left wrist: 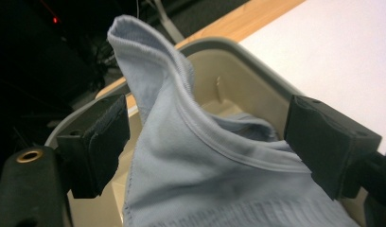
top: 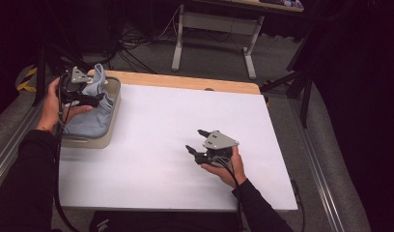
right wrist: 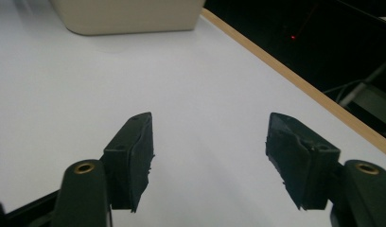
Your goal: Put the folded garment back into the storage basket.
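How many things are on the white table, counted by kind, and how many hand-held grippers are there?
Light blue cloth: 1, lying in the bin
Beige bin: 1
Grippers: 2, the left gripper over the bin with the cloth between its open fingers, the right gripper open over bare table
Total: 4
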### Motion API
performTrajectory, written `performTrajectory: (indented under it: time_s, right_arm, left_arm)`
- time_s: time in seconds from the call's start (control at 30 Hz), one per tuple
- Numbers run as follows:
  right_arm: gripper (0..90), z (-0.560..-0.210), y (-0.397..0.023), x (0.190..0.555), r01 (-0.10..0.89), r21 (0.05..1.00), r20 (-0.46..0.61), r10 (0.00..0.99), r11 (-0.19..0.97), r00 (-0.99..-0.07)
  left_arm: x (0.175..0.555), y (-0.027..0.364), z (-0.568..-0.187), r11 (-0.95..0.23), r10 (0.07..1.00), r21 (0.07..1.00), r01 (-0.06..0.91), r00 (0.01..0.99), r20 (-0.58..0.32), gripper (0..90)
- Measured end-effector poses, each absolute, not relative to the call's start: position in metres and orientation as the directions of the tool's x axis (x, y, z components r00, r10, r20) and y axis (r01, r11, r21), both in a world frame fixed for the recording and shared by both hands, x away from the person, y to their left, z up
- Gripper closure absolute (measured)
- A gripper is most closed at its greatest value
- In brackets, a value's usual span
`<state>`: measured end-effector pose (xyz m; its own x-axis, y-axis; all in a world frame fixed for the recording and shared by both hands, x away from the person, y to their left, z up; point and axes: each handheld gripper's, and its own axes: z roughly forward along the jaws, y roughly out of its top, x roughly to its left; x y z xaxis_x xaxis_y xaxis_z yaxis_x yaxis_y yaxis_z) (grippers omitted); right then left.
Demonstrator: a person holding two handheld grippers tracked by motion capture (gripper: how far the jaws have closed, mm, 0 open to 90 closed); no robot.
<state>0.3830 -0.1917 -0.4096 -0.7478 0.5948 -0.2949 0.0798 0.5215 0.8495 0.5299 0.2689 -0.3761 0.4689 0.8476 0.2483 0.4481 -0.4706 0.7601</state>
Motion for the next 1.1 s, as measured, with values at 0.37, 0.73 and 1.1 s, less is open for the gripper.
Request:
performTrajectory:
  time_s: [0.37,0.73,1.1]
  right_arm:
    - [31.8,-0.422,-0.26,0.367,0.181,0.846,-0.27,0.695,0.502,-0.667]
    - [33.2,-0.426,-0.269,0.359,0.204,0.834,-0.28,0.713,0.512,-0.643]
    - [34.7,-0.424,-0.27,0.36,0.195,0.842,-0.286,0.722,0.503,-0.63]
  left_arm:
    - [0.571,0.265,-0.394,-0.46,0.866,0.691,0.558,0.454,0.21,28.5]
    - [0.592,0.264,-0.402,-0.469,0.863,0.656,0.592,0.464,0.199,51.4]
    - [0.585,0.258,-0.411,-0.612,0.769,0.531,0.586,0.597,0.227,81.6]
